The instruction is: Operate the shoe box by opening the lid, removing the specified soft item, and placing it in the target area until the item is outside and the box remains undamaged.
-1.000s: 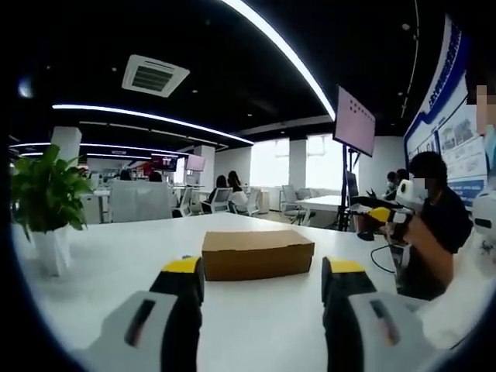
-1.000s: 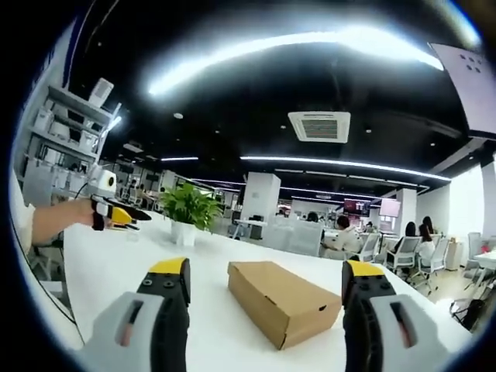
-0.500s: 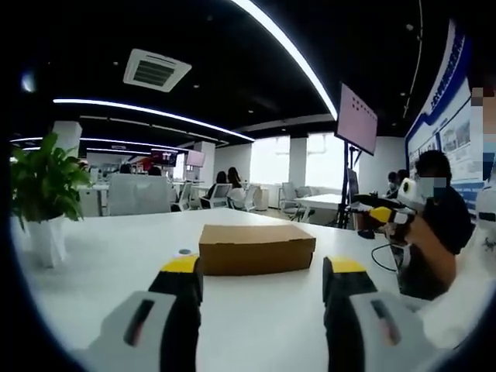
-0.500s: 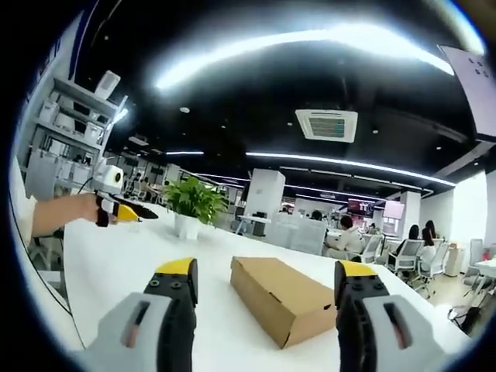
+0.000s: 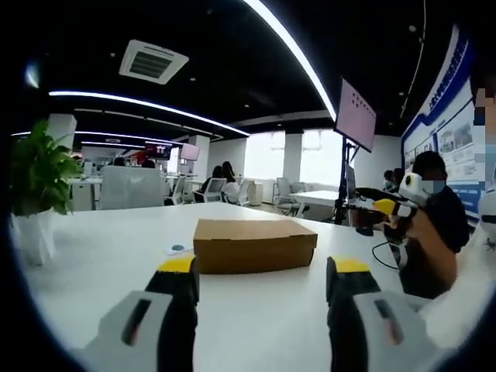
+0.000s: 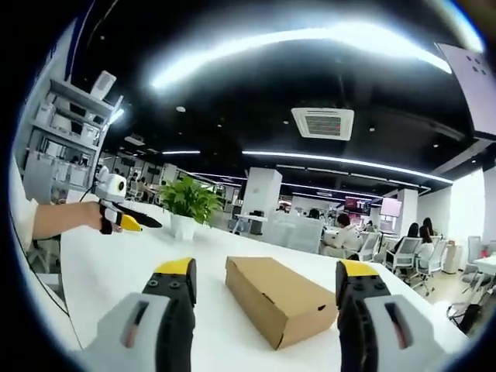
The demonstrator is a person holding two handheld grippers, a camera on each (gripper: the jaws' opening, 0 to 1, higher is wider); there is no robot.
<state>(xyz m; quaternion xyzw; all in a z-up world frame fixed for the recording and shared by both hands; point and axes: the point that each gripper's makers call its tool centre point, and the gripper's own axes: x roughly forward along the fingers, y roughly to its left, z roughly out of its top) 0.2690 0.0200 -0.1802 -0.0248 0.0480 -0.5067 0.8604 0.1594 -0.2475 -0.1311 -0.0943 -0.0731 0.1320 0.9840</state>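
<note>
Cardboard shoe box (image 5: 254, 244) (image 6: 280, 298) sits lid-closed on the white table (image 5: 101, 263); left gripper (image 5: 263, 280) and right gripper (image 6: 266, 284) hover released, jaws apart.

No legible text or labels

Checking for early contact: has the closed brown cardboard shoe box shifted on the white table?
No. The closed brown cardboard shoe box keeps its spot beside the potted green plant; the cameras shifted.
</note>
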